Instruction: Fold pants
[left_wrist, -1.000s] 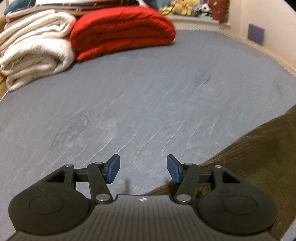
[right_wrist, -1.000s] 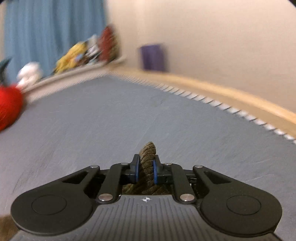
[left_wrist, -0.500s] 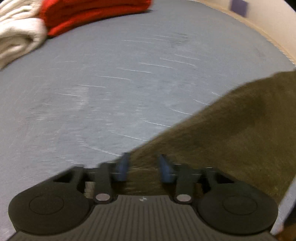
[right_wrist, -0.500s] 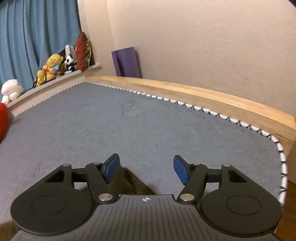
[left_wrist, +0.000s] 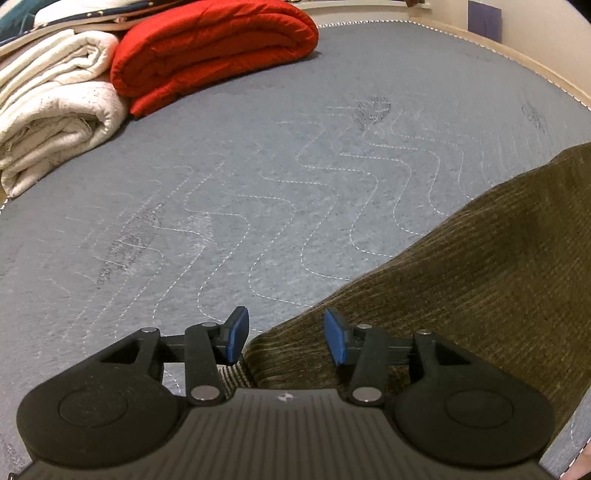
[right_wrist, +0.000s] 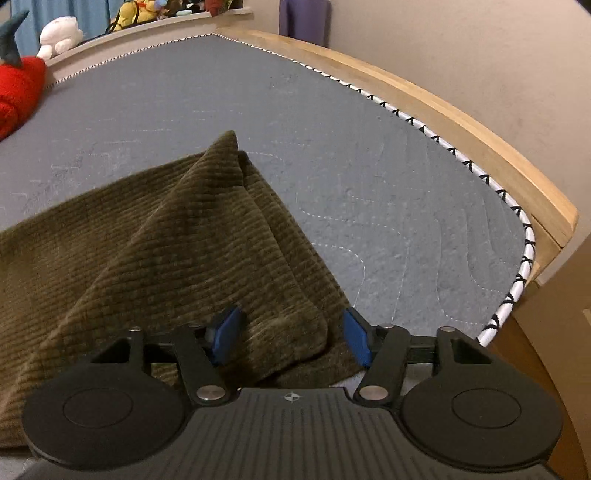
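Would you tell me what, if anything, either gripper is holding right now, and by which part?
Nothing is held. The left gripper is opening and the right gripper closing over the pants, pads clear of the fabric.

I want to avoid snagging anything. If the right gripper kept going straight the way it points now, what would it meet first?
Most likely the olive corduroy pants: the right gripper, jaws closing but not pressing, points down at the fabric bunched between them, lying on the grey mattress. Depth is uncertain.
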